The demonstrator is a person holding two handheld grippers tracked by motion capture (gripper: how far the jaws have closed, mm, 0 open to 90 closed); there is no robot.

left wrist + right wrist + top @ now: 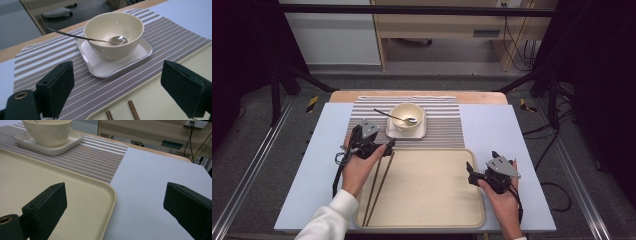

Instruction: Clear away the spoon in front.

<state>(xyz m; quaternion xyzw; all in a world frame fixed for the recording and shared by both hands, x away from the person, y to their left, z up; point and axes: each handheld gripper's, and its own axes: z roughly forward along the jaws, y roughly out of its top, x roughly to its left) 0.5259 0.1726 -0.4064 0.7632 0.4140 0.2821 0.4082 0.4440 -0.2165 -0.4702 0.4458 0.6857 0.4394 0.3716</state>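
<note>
Left gripper (388,145): held low at the tray's (432,220) far-left corner, jaws released, nothing between them. Right gripper (469,170): at the tray's right edge, jaws apart, empty. Chopsticks (379,182): two dark brown sticks, apparently wooden, lying along the tray's left side, tips just below the left gripper.

The place reads as a lab or recording room staged as a dining spot. A black metal frame (412,10) surrounds a small wooden table (362,95), metal rails (247,175) run along the grey floor, black cables (517,45) trail past plain pale wooden furniture (437,25), and a wall socket (193,123) shows behind.
</note>
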